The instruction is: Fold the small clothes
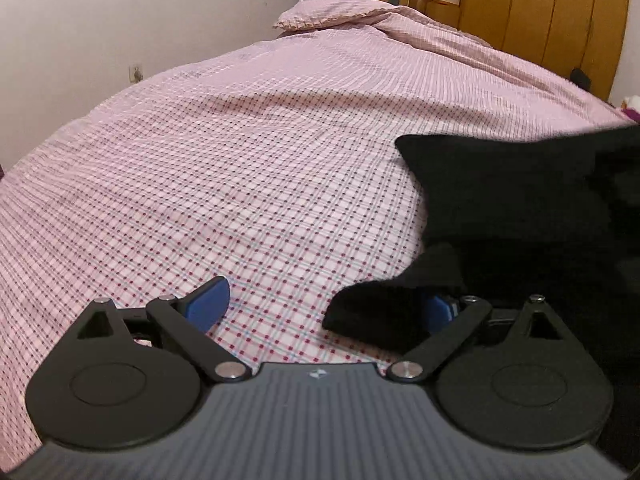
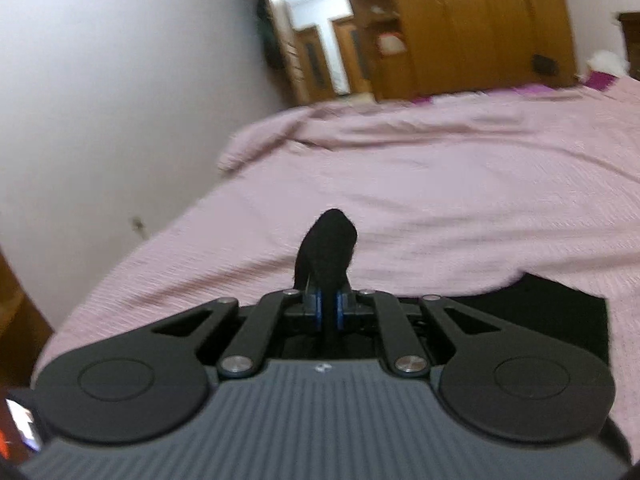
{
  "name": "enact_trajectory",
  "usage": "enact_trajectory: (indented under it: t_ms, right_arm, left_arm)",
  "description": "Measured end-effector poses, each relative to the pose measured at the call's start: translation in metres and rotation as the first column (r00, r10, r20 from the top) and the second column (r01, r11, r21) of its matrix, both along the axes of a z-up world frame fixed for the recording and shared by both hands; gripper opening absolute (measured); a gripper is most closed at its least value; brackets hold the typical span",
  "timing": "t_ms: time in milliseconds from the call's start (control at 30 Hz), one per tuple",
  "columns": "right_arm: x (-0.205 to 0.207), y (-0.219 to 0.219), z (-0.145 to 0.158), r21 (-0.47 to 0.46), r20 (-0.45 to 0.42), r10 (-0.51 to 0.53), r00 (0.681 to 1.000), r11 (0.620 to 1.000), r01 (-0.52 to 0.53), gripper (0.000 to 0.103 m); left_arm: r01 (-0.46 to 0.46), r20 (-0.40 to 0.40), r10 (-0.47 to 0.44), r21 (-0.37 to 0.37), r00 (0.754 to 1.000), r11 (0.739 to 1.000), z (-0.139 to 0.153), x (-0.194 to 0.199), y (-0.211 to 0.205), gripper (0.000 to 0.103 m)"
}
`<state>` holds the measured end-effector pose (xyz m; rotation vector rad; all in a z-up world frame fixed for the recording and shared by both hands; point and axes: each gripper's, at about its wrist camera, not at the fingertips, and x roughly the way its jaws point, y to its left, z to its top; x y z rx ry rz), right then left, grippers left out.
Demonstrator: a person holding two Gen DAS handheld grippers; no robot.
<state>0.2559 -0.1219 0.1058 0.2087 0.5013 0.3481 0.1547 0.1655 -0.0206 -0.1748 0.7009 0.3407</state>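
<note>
A black garment (image 1: 520, 208) lies on the pink checked bedspread (image 1: 240, 160) at the right of the left wrist view. My left gripper (image 1: 320, 300) is open; a flap of the black cloth drapes over its right finger (image 1: 438, 306), the left finger (image 1: 208, 300) is bare. My right gripper (image 2: 328, 306) is shut on a fold of the black garment (image 2: 328, 248), which sticks up between the blue pads. More of the black cloth (image 2: 560, 312) lies flat at the right, under the gripper.
A pillow (image 1: 320, 16) and bunched bedding lie at the far end of the bed. A white wall (image 1: 100, 40) runs along the left. Wooden wardrobes (image 1: 540, 8) stand behind. A purple item (image 2: 600, 78) sits at the far right bed edge.
</note>
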Motion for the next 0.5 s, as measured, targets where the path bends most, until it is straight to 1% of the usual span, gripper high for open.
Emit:
enact_trajectory:
  t_ms: [67,133,233,300,333,400,433,467,500]
  right_arm:
    - [0.01,-0.007,-0.018,-0.004,-0.06,-0.027,0.998,1.0,0.026,0.009]
    - [0.017,-0.014,-0.041,-0.028,-0.116,-0.054,0.992,0.998,0.052,0.009]
    - [0.026,-0.023,-0.078,-0.073,-0.179,-0.114,0.977,0.992,0.103,0.009]
    - [0.032,-0.031,-0.097,-0.068,-0.228,-0.134,0.964,0.99,0.121,0.01]
    - [0.032,-0.032,-0.106,-0.063,-0.252,-0.136,0.958,0.99,0.124,0.013]
    - [0.028,-0.037,-0.115,-0.048,-0.268,-0.132,0.954,0.991,0.123,0.016]
    - [0.026,-0.038,-0.117,-0.05,-0.261,-0.131,0.956,0.991,0.122,0.021]
    - [0.024,-0.039,-0.117,-0.06,-0.255,-0.128,0.958,0.991,0.116,0.03]
    - [0.023,-0.039,-0.116,-0.073,-0.253,-0.129,0.959,0.991,0.114,0.035]
  left_arm:
    - [-0.003,-0.001,0.003,0.008,1.0,1.0,0.0,0.0,-0.002,0.099]
    - [-0.005,-0.005,0.005,0.01,1.0,1.0,-0.002,0.002,-0.002,0.099]
    - [-0.006,-0.01,0.006,0.008,1.0,1.0,-0.002,0.003,-0.002,0.099]
    - [-0.005,-0.013,0.006,0.01,1.0,1.0,-0.002,0.005,0.0,0.099]
    - [-0.005,-0.015,0.005,0.011,1.0,1.0,-0.003,0.005,0.0,0.099]
    - [-0.006,-0.018,0.007,0.013,1.0,1.0,-0.003,0.006,0.0,0.1]
    - [-0.007,-0.019,0.007,0.014,1.0,1.0,-0.002,0.005,-0.001,0.1]
    - [-0.009,-0.019,0.009,0.014,1.0,1.0,-0.002,0.005,-0.001,0.1]
    - [-0.01,-0.02,0.01,0.012,1.0,1.0,-0.001,0.005,-0.002,0.1]
